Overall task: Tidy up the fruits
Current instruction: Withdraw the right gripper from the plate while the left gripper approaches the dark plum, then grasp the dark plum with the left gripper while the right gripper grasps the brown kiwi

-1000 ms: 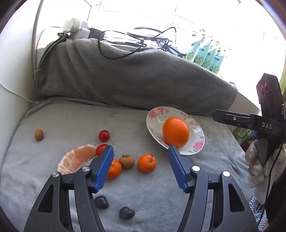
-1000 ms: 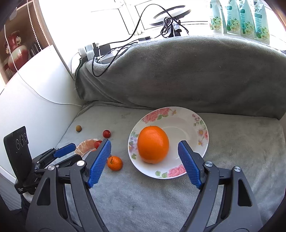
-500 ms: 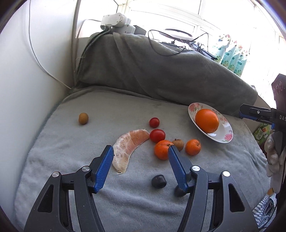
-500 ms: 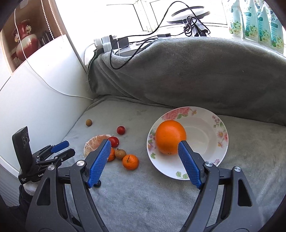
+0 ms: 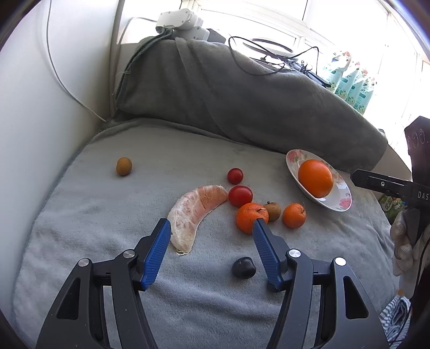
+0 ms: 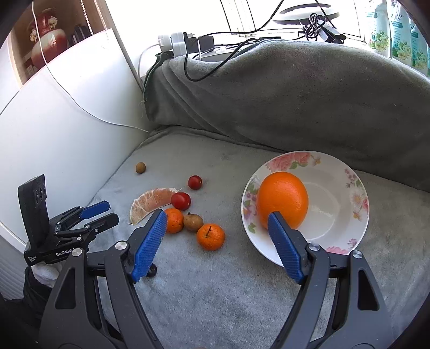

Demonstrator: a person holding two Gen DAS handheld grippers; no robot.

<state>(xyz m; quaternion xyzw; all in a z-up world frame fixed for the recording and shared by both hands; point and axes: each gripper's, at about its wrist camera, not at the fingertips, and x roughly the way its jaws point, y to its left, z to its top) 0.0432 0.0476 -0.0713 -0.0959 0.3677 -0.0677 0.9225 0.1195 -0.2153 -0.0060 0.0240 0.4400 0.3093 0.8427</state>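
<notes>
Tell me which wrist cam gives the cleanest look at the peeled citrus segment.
Left wrist. The peeled citrus segment lies close ahead, nearly its whole curve showing; only its near end sits by the left gripper's finger. In the right wrist view the segment is smaller, and the right gripper's finger covers its lower edge.

We see strong daylight pouring in from the window (image 5: 268, 24) behind the grey blanket (image 6: 268, 268), so the panes blow out to plain white. The white wall (image 6: 67, 128) glares too. Fruit casts soft, short shadows toward us. Both views stay sharp, yet they bend hard at the rims, where dark corners close in.
</notes>
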